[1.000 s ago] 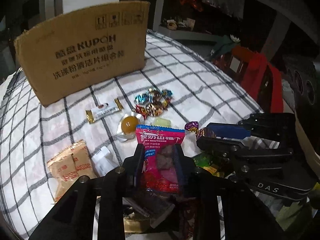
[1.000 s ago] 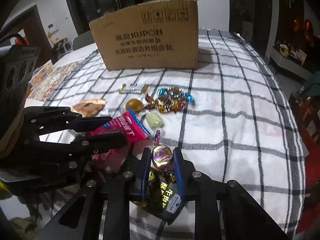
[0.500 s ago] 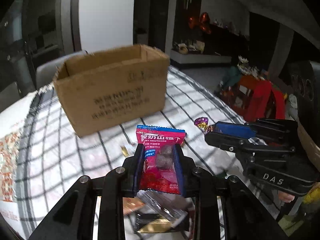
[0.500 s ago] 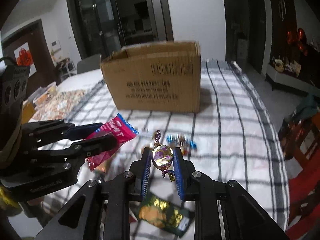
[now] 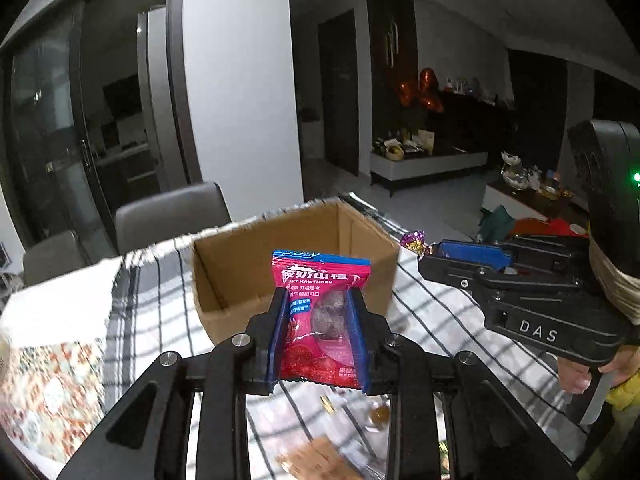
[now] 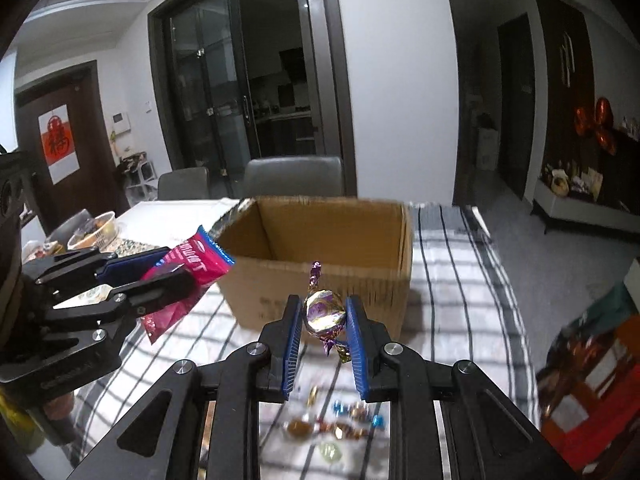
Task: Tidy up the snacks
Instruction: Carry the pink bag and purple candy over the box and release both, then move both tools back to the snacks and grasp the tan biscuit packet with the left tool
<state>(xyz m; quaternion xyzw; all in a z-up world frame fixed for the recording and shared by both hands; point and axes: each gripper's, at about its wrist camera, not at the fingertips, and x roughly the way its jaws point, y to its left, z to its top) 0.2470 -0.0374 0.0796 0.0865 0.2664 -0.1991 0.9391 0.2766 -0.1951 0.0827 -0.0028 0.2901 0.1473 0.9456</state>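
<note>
My left gripper [image 5: 318,312] is shut on a pink hawthorn snack packet [image 5: 320,304], held upright in the air in front of the open cardboard box [image 5: 240,252]. My right gripper [image 6: 323,316] is shut on a purple foil-wrapped candy [image 6: 323,312], also raised before the cardboard box [image 6: 352,236]. Each gripper shows in the other's view: the right gripper [image 5: 432,254] with the purple candy [image 5: 414,240] at its tip, and the left gripper [image 6: 160,272] with the pink packet [image 6: 188,276]. The box interior looks empty where visible.
Loose candies [image 6: 340,428] and a cracker pack [image 5: 320,460] lie on the checked tablecloth [image 6: 460,280] below. Grey chairs [image 6: 292,176] stand behind the table. Bowls [image 6: 96,228] sit at the far left. A hand [image 5: 580,376] holds the right gripper.
Both grippers have risen from the table with their snacks and tilted up, so the box's open top now shows. The snacks left on the cloth dropped to the bottom of both views.
</note>
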